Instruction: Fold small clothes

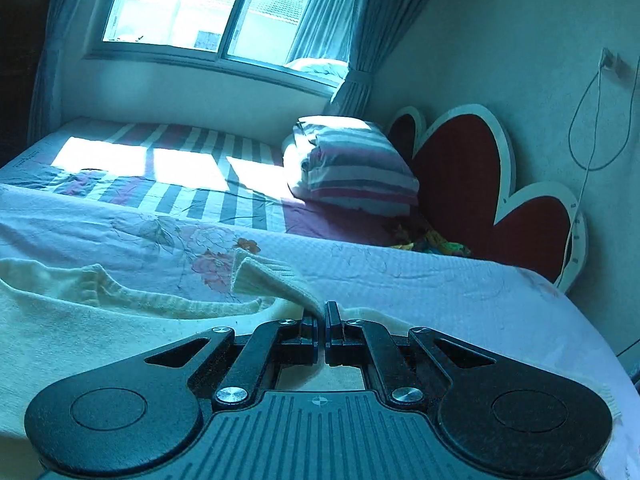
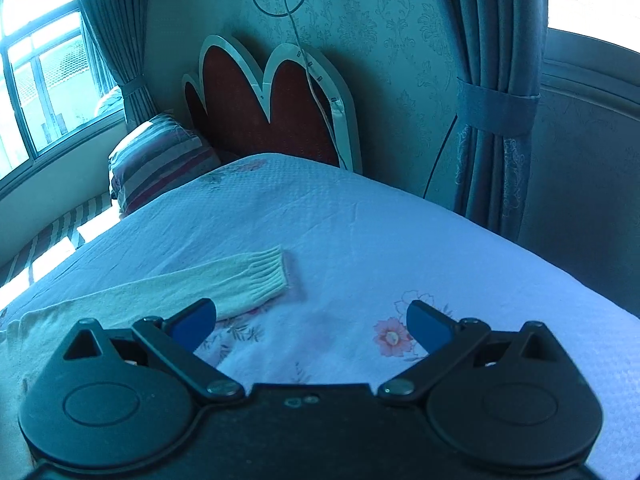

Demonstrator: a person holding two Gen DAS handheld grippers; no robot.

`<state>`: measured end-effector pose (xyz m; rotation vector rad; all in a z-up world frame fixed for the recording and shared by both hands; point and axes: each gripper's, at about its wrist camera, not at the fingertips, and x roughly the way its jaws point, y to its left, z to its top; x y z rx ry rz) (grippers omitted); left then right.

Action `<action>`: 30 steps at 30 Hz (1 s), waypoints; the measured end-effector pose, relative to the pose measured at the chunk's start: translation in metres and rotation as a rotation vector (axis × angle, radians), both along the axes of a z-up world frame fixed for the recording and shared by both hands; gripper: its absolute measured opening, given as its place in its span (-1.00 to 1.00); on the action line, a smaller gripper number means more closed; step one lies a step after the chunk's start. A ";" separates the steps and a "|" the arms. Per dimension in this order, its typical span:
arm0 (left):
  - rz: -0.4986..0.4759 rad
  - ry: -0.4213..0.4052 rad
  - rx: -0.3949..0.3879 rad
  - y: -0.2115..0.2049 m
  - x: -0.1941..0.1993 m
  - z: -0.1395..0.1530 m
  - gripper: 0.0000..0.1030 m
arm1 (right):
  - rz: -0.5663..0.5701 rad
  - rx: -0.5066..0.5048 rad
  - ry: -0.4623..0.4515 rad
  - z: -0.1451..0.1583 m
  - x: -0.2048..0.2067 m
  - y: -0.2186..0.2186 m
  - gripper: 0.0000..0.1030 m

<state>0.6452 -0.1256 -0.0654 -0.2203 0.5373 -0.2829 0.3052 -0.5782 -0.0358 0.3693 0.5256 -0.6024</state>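
- The cream knit sweater [image 1: 120,320] lies spread flat on the bed's floral bedspread [image 1: 400,276], most likely so its sleeves can be folded in over the body.
- One sleeve [image 1: 272,280] is lifted off the body and rises to the left claw [image 1: 323,316], its ribbed cuff hanging free. This looks like a fold across the garment.
- The left claw is closed, with its pads pinching the sleeve fabric.
- The other sleeve [image 2: 224,280] lies straight out on the bedspread, cuff pointing toward the heart-shaped headboard [image 2: 256,104]. It appears not yet folded.
- The right claw [image 2: 312,324] is spread wide and holds nothing. Its left pad sits just beside or over that sleeve's edge, though contact cannot be told.
- A striped pillow [image 1: 352,160] lies well apart, by the window [image 1: 216,4].
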 end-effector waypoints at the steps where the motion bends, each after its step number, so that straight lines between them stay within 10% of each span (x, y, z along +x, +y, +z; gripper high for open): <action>1: -0.010 0.003 0.016 -0.006 -0.003 -0.003 -0.96 | -0.006 0.005 0.003 -0.003 -0.001 -0.005 0.98; 13: -0.202 0.024 0.289 -0.077 -0.020 -0.020 -0.95 | 0.012 0.044 0.024 -0.023 -0.002 -0.012 0.98; 18: -0.332 0.058 0.099 -0.081 -0.032 -0.020 -0.68 | 0.005 0.038 0.036 -0.021 -0.003 -0.009 0.98; 23: -0.094 -0.037 -0.066 0.010 -0.065 -0.003 -0.09 | 0.014 0.030 0.026 -0.014 0.003 0.000 0.98; 30: 0.366 0.012 0.178 0.170 -0.101 -0.012 -0.09 | 0.257 0.133 -0.103 -0.004 0.069 0.072 0.94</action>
